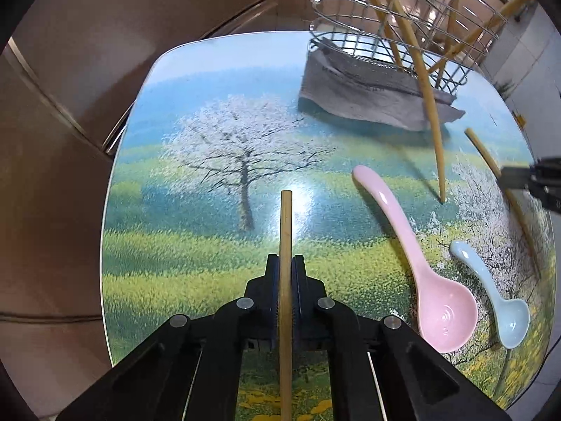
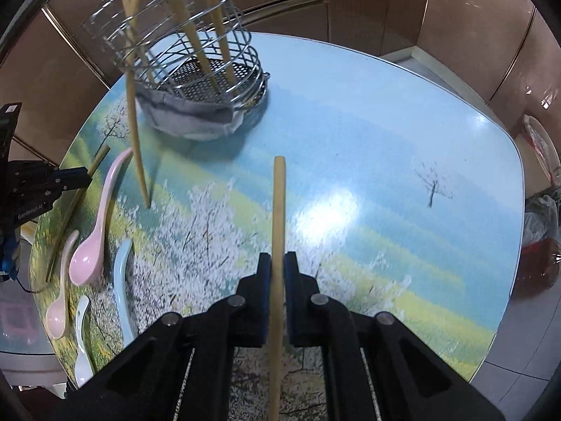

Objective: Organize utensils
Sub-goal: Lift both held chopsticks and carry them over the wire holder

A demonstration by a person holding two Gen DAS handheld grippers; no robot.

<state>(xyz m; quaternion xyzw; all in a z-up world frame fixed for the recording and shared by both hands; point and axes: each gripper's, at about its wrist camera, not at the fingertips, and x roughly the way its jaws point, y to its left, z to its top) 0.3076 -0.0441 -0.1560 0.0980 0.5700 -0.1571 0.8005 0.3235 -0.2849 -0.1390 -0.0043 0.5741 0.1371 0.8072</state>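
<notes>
Left claw (image 1: 285,263) pinching a bamboo chopstick (image 1: 285,231) lengthwise between its fingers, above the painted surface (image 1: 210,182). Right claw (image 2: 277,263) clamped on a second chopstick (image 2: 278,203) likewise. Wire holder (image 2: 196,49) at the far side on a grey cloth (image 2: 189,119) — several chopsticks standing inside. Pink spoon (image 1: 420,256) and blue spoon (image 1: 498,301) lying near, right of the left claw.

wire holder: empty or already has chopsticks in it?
Not empty. The wire holder has several chopsticks standing tilted inside, tips on its perforated base. One more leans outside, tip on the table.
</notes>
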